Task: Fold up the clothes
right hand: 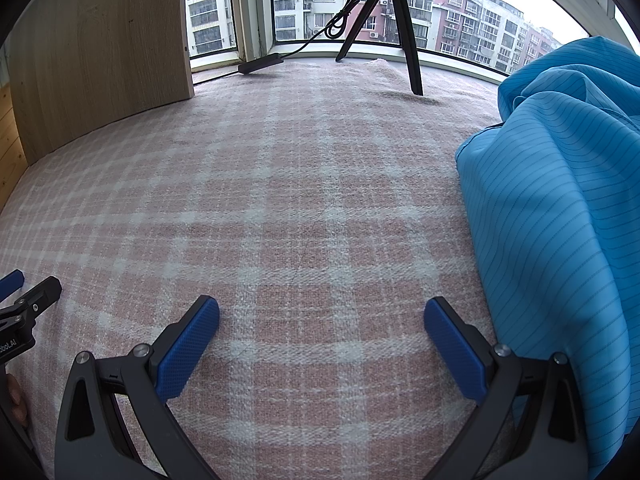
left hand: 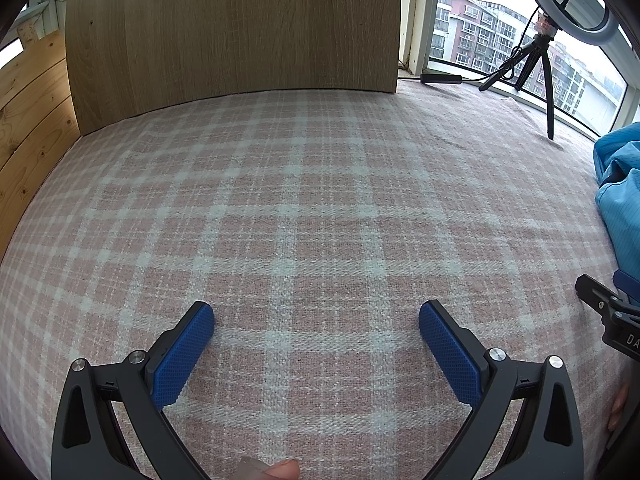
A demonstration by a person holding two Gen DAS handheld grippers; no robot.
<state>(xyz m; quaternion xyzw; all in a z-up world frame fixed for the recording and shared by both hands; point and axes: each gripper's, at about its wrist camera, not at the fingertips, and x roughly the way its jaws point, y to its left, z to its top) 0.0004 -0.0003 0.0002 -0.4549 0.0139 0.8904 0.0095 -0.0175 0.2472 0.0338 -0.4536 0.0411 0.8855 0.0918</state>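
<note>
A crumpled blue garment (right hand: 560, 184) with thin dark stripes lies heaped on the pink checked cloth (right hand: 280, 200), filling the right side of the right wrist view; its edge shows at the far right of the left wrist view as the blue garment (left hand: 620, 192). My right gripper (right hand: 321, 320) is open just left of the garment, its right finger close beside the fabric, nothing between the pads. My left gripper (left hand: 316, 322) is open over bare checked cloth (left hand: 300, 208), well left of the garment. Each gripper shows at the edge of the other's view.
A wooden panel (left hand: 232, 28) stands upright at the back left. A black tripod (right hand: 396, 12) with a cable and a small black box (right hand: 260, 63) stands at the back by the window. Pine boards (left hand: 28, 120) line the left side.
</note>
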